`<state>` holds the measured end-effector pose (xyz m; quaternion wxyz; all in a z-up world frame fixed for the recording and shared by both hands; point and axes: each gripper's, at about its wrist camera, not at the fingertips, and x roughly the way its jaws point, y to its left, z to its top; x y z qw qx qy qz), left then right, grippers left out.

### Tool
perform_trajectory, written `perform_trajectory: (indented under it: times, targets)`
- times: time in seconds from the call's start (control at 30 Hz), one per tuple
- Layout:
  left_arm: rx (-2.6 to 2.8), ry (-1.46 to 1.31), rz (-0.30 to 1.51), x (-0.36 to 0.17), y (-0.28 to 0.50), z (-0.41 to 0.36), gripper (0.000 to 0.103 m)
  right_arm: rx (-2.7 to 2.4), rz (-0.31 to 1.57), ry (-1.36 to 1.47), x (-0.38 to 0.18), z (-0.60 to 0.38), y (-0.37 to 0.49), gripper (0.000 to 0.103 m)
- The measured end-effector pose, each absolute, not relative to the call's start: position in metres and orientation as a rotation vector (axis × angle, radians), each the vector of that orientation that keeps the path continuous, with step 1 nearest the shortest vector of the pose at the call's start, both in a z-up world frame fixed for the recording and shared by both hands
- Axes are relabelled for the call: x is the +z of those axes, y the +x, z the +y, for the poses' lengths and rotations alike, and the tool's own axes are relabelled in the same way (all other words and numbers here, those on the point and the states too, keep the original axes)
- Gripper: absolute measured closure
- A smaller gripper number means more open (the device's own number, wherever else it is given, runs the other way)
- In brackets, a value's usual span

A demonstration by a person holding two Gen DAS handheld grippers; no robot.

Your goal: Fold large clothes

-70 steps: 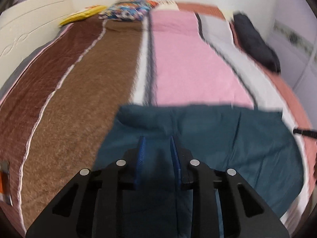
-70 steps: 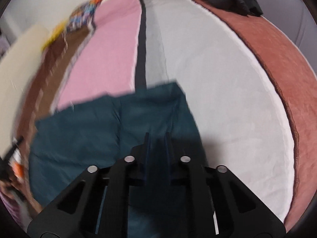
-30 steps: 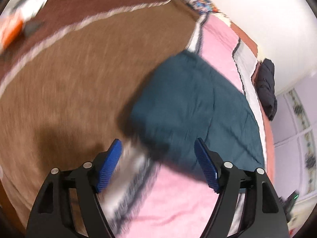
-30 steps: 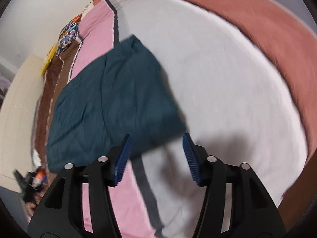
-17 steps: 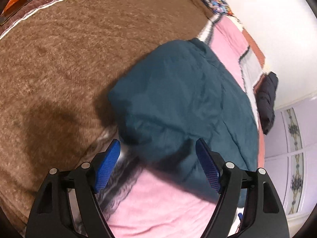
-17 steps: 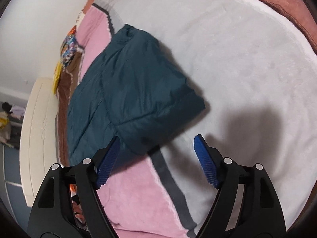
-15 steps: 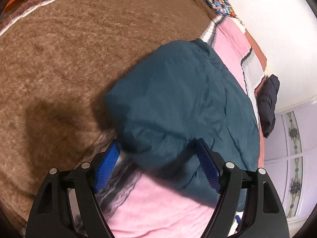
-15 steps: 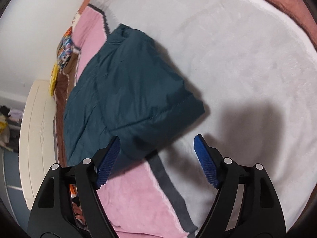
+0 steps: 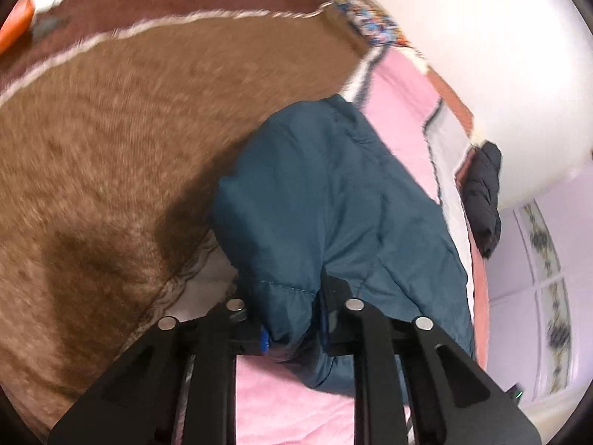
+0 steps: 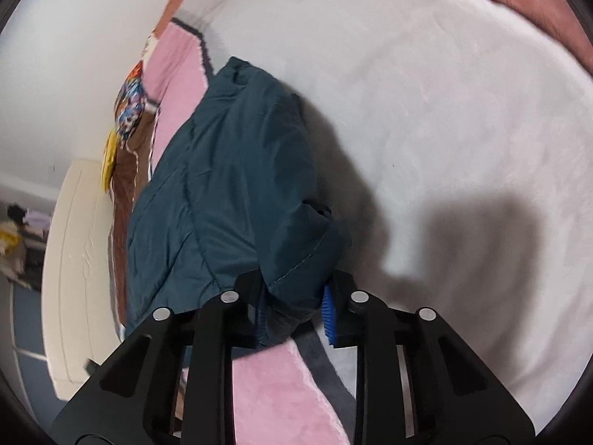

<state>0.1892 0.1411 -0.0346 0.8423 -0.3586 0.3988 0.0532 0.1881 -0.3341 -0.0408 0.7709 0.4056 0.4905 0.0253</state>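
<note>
A folded teal padded garment [image 9: 333,200] lies on the striped bed blanket [image 9: 111,148]. My left gripper [image 9: 292,315] is shut on the garment's near left corner, with cloth bunched between the blue pads. In the right wrist view the same teal garment [image 10: 229,170] stretches away to the left, and my right gripper [image 10: 294,309] is shut on its near right corner. Both corners sit just above the blanket [image 10: 444,111].
A dark jacket [image 9: 483,193] lies at the far right of the bed. Colourful pillows [image 10: 128,111] sit at the head. A cream headboard [image 10: 74,259] is on the left, and an orange object [image 9: 15,26] lies at the far left edge.
Both grippers were open half a second ago, just short of the garment's near corners. They have moved forward and closed on those corners.
</note>
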Motion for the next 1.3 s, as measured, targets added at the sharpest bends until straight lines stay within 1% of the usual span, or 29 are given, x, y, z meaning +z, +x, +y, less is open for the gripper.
perform_trajectory:
  times: [0.17,0.37,0.5,0.57,0.63,0.7,0.73,0.8,0.87,0.93,0.97,1.07,1.1,1.13,1.17,1.23,1.3]
  targets:
    - [0.072,-0.745,0.839,-0.022,0.146,0.14,0.086,0.064,1.085,0.807,-0.031,-0.331,0.151,0.082]
    - [0.059,-0.809,0.865,-0.036,0.089,0.153,0.086,0.087,1.135,0.787,-0.036,-0.327,0.101,0.082]
    - [0.061,-0.816,0.872,-0.047,0.063,0.154,0.086,0.074,1.163,0.759,-0.045,-0.326,0.083,0.081]
    - [0.071,-0.819,0.882,-0.058,0.06,0.154,0.085,0.054,1.183,0.748,-0.053,-0.325,0.085,0.079]
    - [0.086,-0.819,0.878,-0.065,0.062,0.154,0.083,0.026,1.196,0.72,-0.056,-0.322,0.091,0.07]
    - [0.112,-0.796,0.879,-0.07,0.065,0.152,0.072,0.002,1.199,0.692,-0.056,-0.319,0.095,0.063]
    - [0.122,-0.788,0.882,-0.07,0.066,0.151,0.068,-0.009,1.207,0.686,-0.056,-0.318,0.096,0.059]
    - [0.146,-0.769,0.885,-0.071,0.068,0.151,0.055,-0.016,1.216,0.687,-0.052,-0.319,0.093,0.054]
    - [0.151,-0.774,0.884,-0.07,0.07,0.151,0.046,-0.025,1.224,0.673,-0.047,-0.322,0.089,0.051]
    - [0.152,-0.788,0.88,-0.071,0.072,0.154,0.045,-0.059,1.217,0.65,-0.038,-0.328,0.08,0.048]
    - [0.152,-0.797,0.881,-0.071,0.074,0.155,0.043,-0.09,1.207,0.626,-0.031,-0.331,0.075,0.048]
    - [0.161,-0.795,0.886,-0.075,0.077,0.158,0.035,-0.182,1.147,0.432,-0.002,-0.324,0.066,0.048]
    - [0.169,-0.775,0.888,-0.075,0.079,0.157,0.035,-0.168,1.111,0.324,0.013,-0.31,0.067,0.054]
    - [0.171,-0.751,0.885,-0.075,0.081,0.155,0.035,-0.153,1.092,0.276,0.021,-0.3,0.069,0.068]
    - [0.173,-0.732,0.883,-0.075,0.082,0.152,0.034,-0.129,1.07,0.228,0.03,-0.287,0.072,0.074]
    - [0.183,-0.699,0.881,-0.073,0.085,0.148,0.034,-0.022,1.026,0.166,0.046,-0.252,0.083,0.088]
    - [0.188,-0.676,0.881,-0.071,0.087,0.146,0.034,0.082,1.01,0.129,0.051,-0.22,0.095,0.096]
